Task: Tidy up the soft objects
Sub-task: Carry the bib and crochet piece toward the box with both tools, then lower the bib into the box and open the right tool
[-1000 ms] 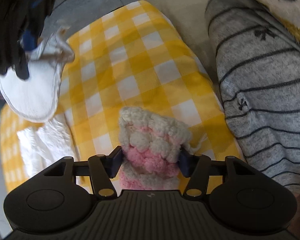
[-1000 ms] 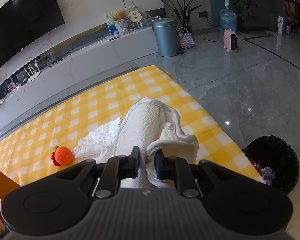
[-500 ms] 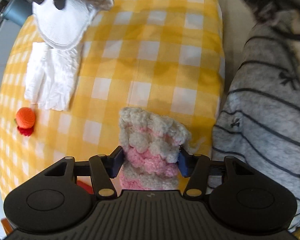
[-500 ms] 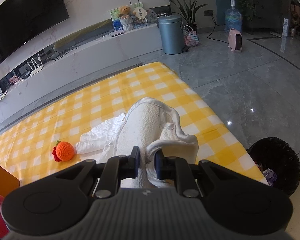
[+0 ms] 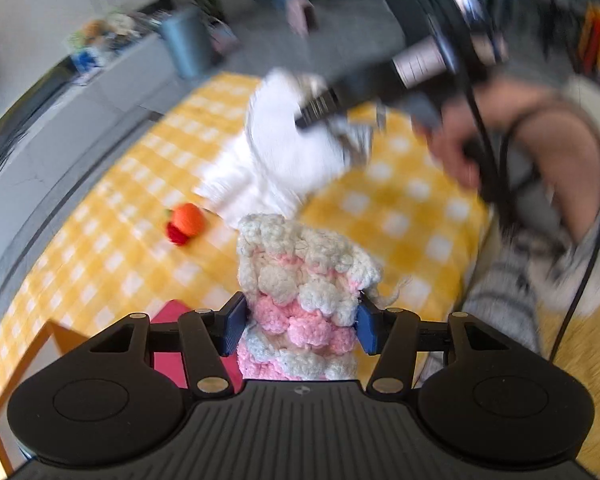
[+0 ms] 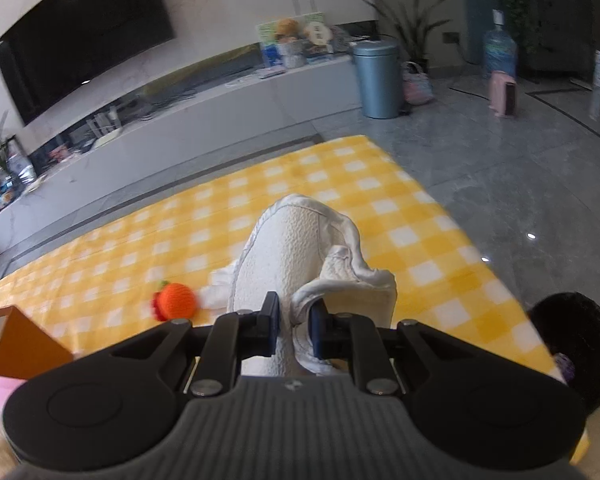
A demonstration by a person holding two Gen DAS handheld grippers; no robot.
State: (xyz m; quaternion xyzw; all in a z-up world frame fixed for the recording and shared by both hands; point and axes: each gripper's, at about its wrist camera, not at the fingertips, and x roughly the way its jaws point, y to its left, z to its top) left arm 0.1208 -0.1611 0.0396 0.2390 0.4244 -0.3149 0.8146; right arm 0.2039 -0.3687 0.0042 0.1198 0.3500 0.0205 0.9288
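The left hand-held gripper (image 5: pixel 298 327) is clamped on a pink and white knit pouch (image 5: pixel 302 292), held up above the yellow checked counter (image 5: pixel 400 208). The right hand-held gripper (image 6: pixel 294 330) is pinched tight on a white slipper (image 6: pixel 300 248), also lifted off the counter. A small orange toy (image 6: pixel 175 301) lies on the counter beside a white cloth (image 5: pixel 236 188).

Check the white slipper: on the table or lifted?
Lifted. The right gripper pinches the white slipper by its opening edge, and it hangs above the yellow checked cloth.
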